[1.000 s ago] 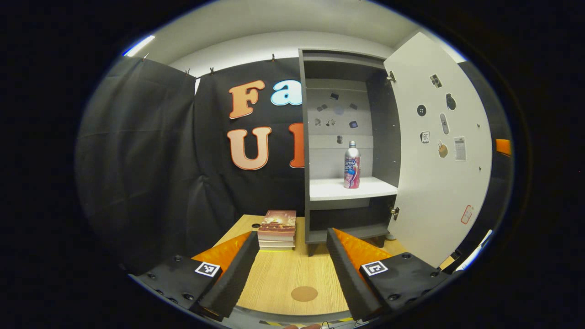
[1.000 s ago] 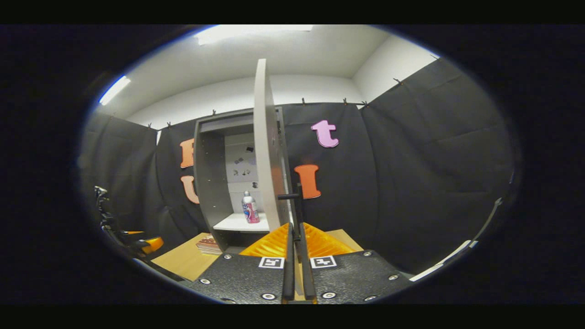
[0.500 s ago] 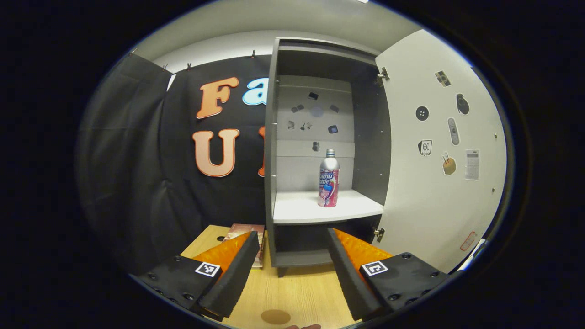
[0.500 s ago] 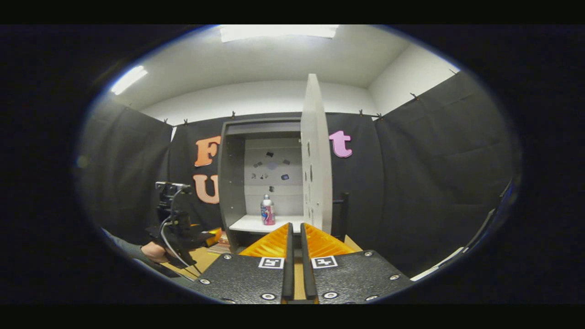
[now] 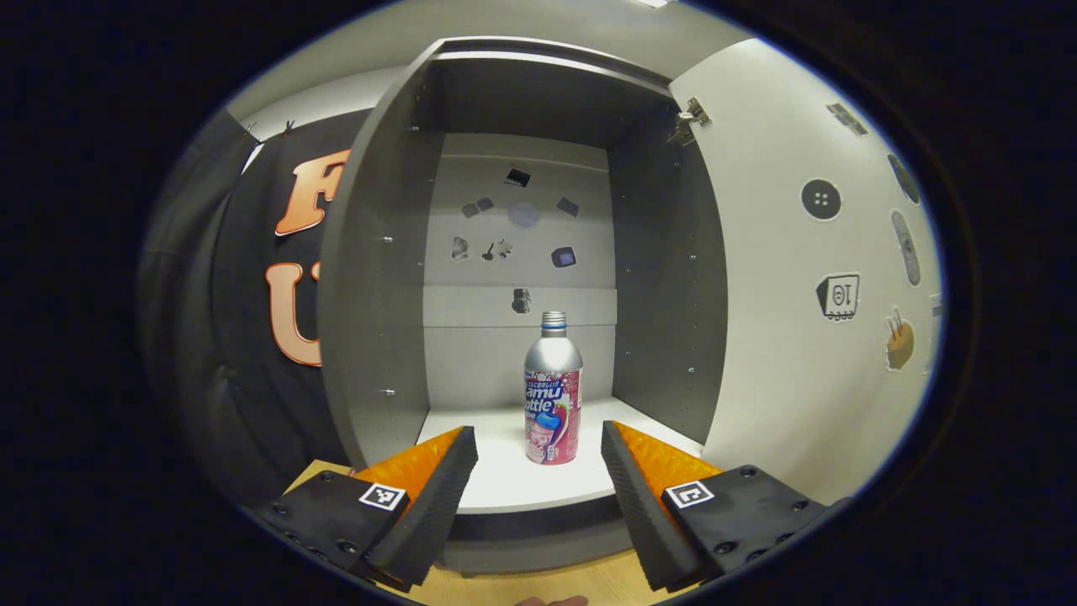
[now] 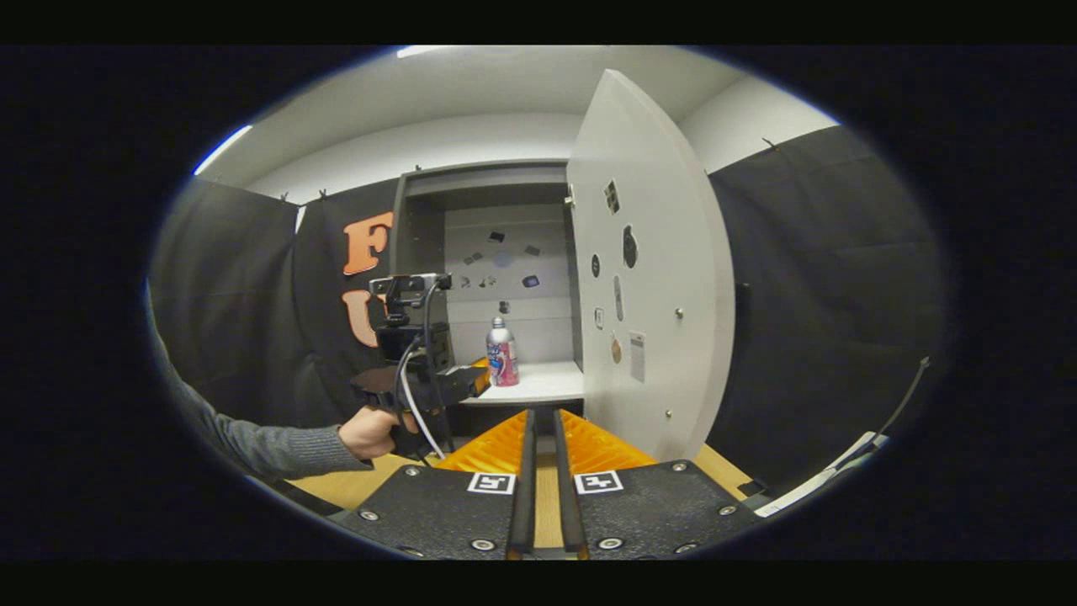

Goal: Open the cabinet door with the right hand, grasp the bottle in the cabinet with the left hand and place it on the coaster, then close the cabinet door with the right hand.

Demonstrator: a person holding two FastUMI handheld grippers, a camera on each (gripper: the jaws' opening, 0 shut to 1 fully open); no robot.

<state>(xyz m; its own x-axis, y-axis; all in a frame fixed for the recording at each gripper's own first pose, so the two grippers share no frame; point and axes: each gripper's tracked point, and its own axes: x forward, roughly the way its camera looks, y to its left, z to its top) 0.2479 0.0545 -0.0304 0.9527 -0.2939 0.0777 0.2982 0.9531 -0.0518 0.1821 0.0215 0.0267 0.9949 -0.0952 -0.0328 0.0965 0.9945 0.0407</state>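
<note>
A silver bottle (image 5: 553,391) with a pink label stands upright on the white shelf (image 5: 505,480) of the grey cabinet (image 5: 370,278). My left gripper (image 5: 537,431) is open at the shelf's front edge, and the bottle stands just beyond its fingertips, centred between them and untouched. The white door (image 5: 799,295) hangs wide open on the right. In the right gripper view, the right gripper (image 6: 543,414) is shut with nothing in it, back from the door (image 6: 648,286). The left gripper (image 6: 421,370), held by a hand (image 6: 366,431), reaches toward the bottle (image 6: 501,353).
The cabinet stands on a wooden table (image 6: 336,480). Small stickers dot the cabinet's back wall (image 5: 522,244) and the door's inner face. A grey sleeve (image 6: 252,438) crosses the lower left of the right gripper view. Black cloth walls surround the booth.
My left gripper moved forward and up to the shelf, so the bottle looms larger between its fingers. My right gripper left the door handle and drew back; the door now stands wider open.
</note>
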